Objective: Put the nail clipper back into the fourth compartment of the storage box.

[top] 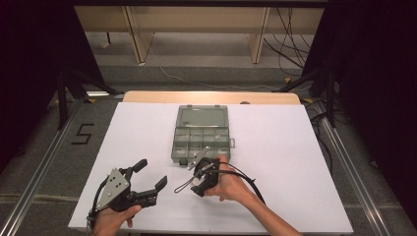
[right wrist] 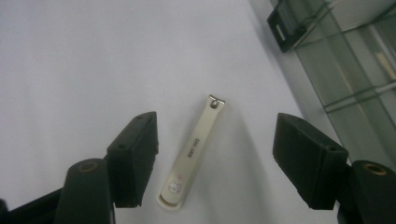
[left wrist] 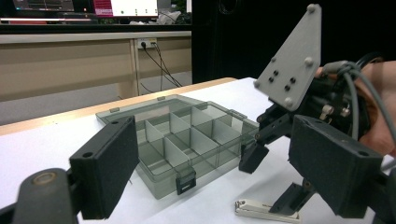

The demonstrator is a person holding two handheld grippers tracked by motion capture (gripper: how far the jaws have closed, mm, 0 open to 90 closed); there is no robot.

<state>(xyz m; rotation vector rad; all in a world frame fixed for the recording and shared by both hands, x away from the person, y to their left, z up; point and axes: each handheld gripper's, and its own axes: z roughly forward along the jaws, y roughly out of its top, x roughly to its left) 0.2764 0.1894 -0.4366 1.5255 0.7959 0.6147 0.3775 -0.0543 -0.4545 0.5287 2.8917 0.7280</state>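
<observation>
Between the spread jaws of the right gripper (right wrist: 215, 163) lies the nail clipper (right wrist: 192, 151), flat on the white table (top: 275, 147) just before the open compartment box (top: 201, 137); its long axis runs along the jaws, not across, untouched by either pad. Left gripper (top: 152, 174), jaws wide and empty, waits farther off at the left

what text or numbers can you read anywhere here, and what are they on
"5" – black mark on the floor left of the table.
Small dark print along the nail clipper lying between the open right gripper jaws – too small and blurred to read.
Pinkish mark near the nail clipper's rounded end – not legible.
Organizer box – no readable text.
</observation>
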